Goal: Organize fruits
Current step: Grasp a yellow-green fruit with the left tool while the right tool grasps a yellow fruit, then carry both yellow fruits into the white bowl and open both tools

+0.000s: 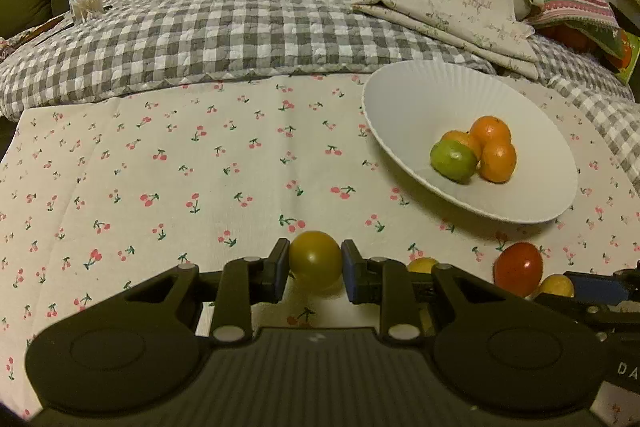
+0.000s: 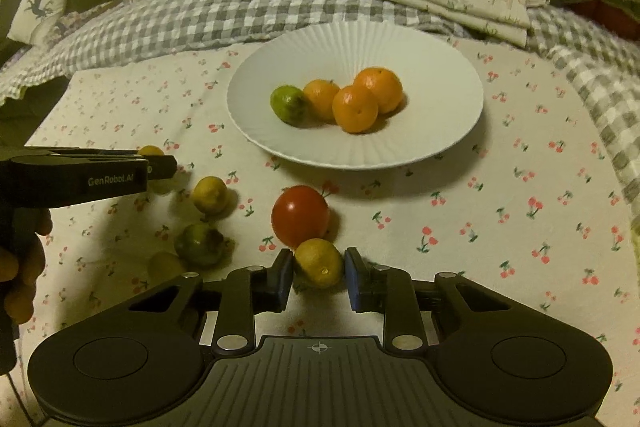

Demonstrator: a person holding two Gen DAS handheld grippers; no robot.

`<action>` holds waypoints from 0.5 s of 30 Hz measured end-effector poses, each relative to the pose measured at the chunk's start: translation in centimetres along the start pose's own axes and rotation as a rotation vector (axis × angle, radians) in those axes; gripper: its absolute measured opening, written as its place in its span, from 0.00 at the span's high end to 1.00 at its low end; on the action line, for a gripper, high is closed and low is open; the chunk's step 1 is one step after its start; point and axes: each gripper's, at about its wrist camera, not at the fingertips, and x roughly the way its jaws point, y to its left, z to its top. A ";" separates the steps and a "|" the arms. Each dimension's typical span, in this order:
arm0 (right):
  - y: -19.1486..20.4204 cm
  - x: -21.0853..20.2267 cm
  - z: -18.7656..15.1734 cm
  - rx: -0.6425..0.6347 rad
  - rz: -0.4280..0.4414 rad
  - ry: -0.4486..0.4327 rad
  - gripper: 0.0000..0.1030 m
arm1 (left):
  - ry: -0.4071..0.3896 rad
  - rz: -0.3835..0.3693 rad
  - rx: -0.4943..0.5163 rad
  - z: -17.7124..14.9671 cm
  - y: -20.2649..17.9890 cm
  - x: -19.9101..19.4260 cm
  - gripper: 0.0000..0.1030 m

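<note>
Left gripper (image 1: 316, 269) and right gripper (image 2: 319, 273) each pinch a yellow fruit low over the cherry-print cloth (image 2: 500, 211); smooth round skins could slip before reaching the far plate (image 2: 460, 131).

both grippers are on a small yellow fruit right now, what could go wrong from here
1. The left gripper pinches a round yellow-green fruit near the pad tips; it might squirt out when lifted.
2. The right gripper brackets a yellow fruit that sits against the red tomato; closing or lifting could set the tomato rolling.
3. The white plate already holds three oranges and a green fruit bunched together; a dropped fruit may knock them around.
</note>
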 end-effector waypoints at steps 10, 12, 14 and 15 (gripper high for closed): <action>0.4 -1.5 0.3 -0.026 -0.026 -0.049 0.75 | -0.025 -0.019 -0.003 0.4 -0.5 -1.0 0.75; 0.5 -1.8 0.4 -0.028 -0.029 -0.060 0.75 | -0.028 -0.028 -0.011 0.5 -0.5 -1.2 0.75; 0.6 -2.1 0.5 -0.034 -0.038 -0.072 0.75 | -0.034 -0.032 -0.014 0.5 -0.6 -1.4 0.75; 0.6 -2.2 0.5 -0.039 -0.044 -0.079 0.75 | -0.039 -0.035 -0.015 0.6 -0.6 -1.6 0.75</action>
